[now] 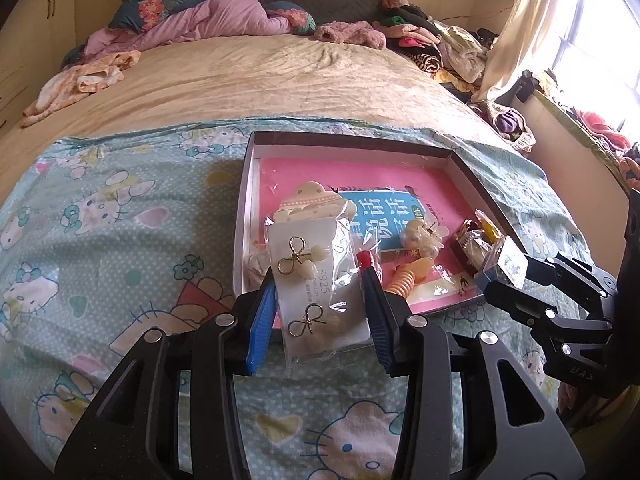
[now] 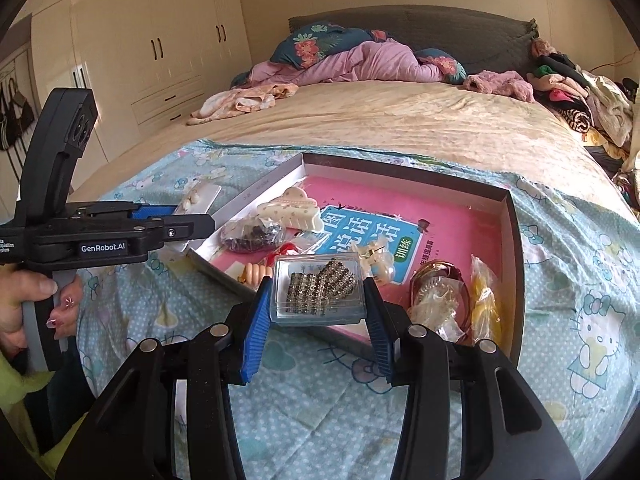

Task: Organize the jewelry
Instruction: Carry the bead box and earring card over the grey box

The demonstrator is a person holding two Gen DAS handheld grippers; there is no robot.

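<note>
My left gripper (image 1: pixel 320 314) is shut on a white earring card (image 1: pixel 320 280) in a clear sleeve, which carries two gold bow earrings. It hangs over the near left corner of a shallow box tray (image 1: pixel 352 140). My right gripper (image 2: pixel 318 322) is shut on a small clear plastic case (image 2: pixel 318 292) of rhinestone earrings, above the tray's (image 2: pixel 400 168) near edge. In the tray lie a cream hair claw (image 2: pixel 292 210), an orange coil tie (image 1: pixel 408 280) and bagged pieces. Each view shows the other gripper from the side: the right gripper (image 1: pixel 504 276), the left gripper (image 2: pixel 192 216).
The tray rests on a cartoon-cat cloth (image 1: pixel 120 220) spread over a beige bed (image 1: pixel 260 76). A pink book (image 2: pixel 460 220) lines the tray. Pillows and a clothes pile (image 1: pixel 432 40) lie at the far end. Wardrobes (image 2: pixel 160 48) stand left. A person's hand (image 2: pixel 24 300) grips the left handle.
</note>
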